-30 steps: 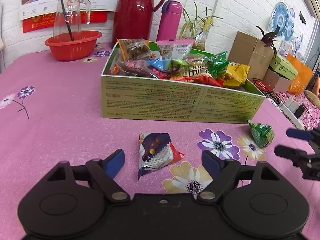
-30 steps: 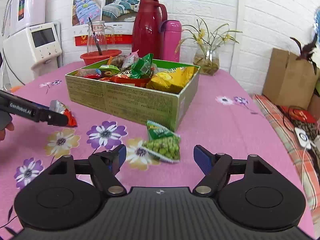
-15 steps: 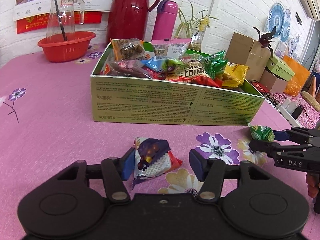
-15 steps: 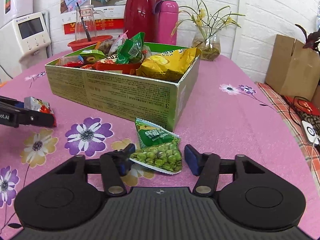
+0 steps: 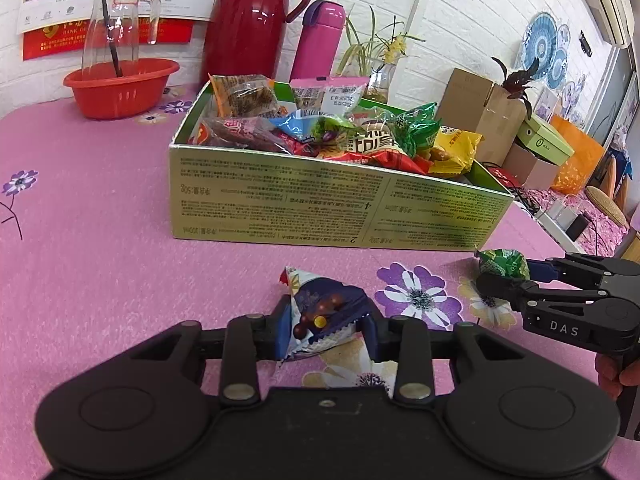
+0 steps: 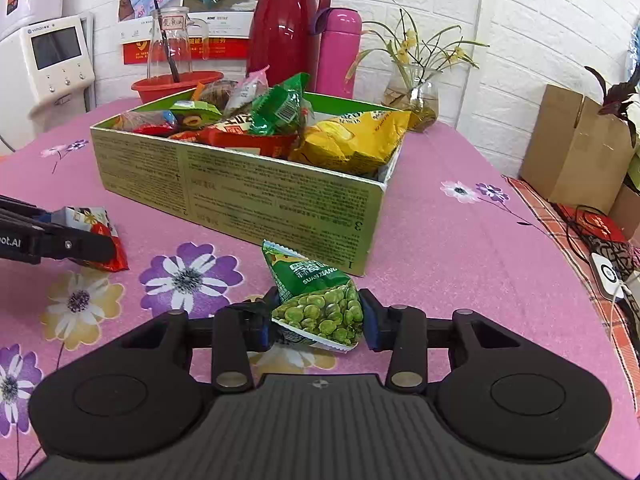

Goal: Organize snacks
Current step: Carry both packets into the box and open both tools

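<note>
Black tongs (image 5: pixel 326 326), blue pads (image 5: pixel 283 326), silver pivot screws, white "DAS" lettering

Bright, even indoor light, both wrist views sharp w/ heavy fisheye
Soft diffuse light, only faint shadows under the snack box (image 5: pixel 328 200) & packets; glare streaks on the red thermos (image 5: pixel 256 20) & white hotspot on wall top right in right view; gold box wall (image 6: pixel 240 196) shows sheen. Edges bend hard, corners vignette to black; focus holds centre to mid-range, far room bits at rim slightly soft
</note>
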Demonstrator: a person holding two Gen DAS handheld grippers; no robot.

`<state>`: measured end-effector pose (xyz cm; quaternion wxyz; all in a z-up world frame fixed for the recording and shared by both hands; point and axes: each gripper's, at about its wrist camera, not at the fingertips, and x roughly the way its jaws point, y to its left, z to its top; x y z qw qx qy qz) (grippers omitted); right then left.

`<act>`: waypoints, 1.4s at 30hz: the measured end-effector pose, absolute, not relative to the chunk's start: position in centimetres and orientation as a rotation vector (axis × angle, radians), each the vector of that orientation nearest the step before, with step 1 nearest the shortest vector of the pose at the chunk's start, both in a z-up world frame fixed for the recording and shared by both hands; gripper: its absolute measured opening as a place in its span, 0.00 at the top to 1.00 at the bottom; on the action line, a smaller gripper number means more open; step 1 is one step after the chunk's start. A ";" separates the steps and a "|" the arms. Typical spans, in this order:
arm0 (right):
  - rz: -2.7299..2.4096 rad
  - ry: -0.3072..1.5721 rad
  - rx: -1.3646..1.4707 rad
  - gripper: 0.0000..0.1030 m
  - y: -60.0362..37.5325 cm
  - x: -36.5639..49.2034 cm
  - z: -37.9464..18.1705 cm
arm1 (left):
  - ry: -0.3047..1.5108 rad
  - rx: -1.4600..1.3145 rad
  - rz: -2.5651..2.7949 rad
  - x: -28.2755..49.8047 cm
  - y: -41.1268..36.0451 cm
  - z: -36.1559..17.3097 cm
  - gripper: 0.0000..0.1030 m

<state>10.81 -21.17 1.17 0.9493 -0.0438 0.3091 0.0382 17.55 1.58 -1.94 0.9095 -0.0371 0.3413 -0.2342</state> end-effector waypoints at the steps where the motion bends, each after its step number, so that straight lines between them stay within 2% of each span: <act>1: 0.080 0.623 -0.089 0.33 -21.1 10.7 1.3 | 0.703 -0.079 -0.484 17.5 1.6 -1.9 1.00; 17: 0.124 0.553 -0.052 0.37 -21.4 8.0 3.2 | 0.659 -0.105 -0.500 16.5 1.6 -0.3 1.00; 27: 0.172 0.427 -0.035 0.37 -21.5 6.7 6.9 | 0.571 -0.115 -0.511 16.8 1.6 3.8 1.00; 42: 0.157 0.284 -0.079 0.37 -21.4 11.6 12.2 | 0.457 -0.052 -0.429 21.0 0.8 9.4 1.00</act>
